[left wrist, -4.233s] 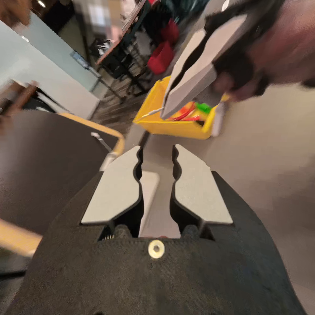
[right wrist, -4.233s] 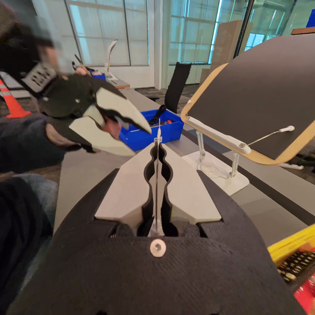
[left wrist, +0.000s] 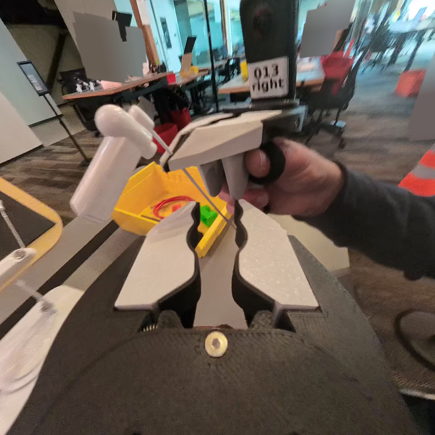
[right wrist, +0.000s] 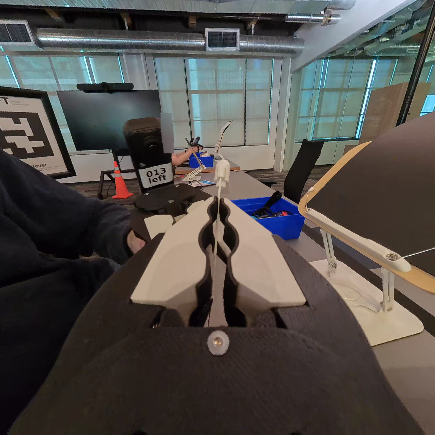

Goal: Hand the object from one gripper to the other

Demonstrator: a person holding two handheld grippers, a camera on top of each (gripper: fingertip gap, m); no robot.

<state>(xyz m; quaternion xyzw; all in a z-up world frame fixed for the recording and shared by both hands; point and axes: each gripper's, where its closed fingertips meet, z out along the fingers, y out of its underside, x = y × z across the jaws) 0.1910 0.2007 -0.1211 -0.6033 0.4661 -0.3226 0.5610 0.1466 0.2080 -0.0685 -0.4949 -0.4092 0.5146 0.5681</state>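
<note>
Between our two grippers, the handover is about to begin. We hold the right gripper [right wrist: 218, 200] pinched on a thin white rod with a bulbous white cap [right wrist: 222, 170]; the rod runs between its pressed-together fingers [right wrist: 186, 254], cap end protruding forward. From the left wrist view, the same rod [left wrist: 204, 196] slants down from the right gripper [left wrist: 168, 160] so that its bare lower end lies near the tips of our left gripper [left wrist: 215, 208], whose fingers [left wrist: 266, 256] stand spread with nothing between them. Beyond lie a yellow bin [left wrist: 150, 188] holding red and green parts, a blue bin [right wrist: 280, 223] on the grey table [right wrist: 244, 186], and a tilted dark board on a white stand [right wrist: 367, 313].

Risks, as we judge them: the rod's end sits off-centre, toward one left finger, so closing may nudge it aside rather than trap it; releasing the right grip before the left is firm would drop the rod; the slender shaft may pivot or flex under its heavier cap.
</note>
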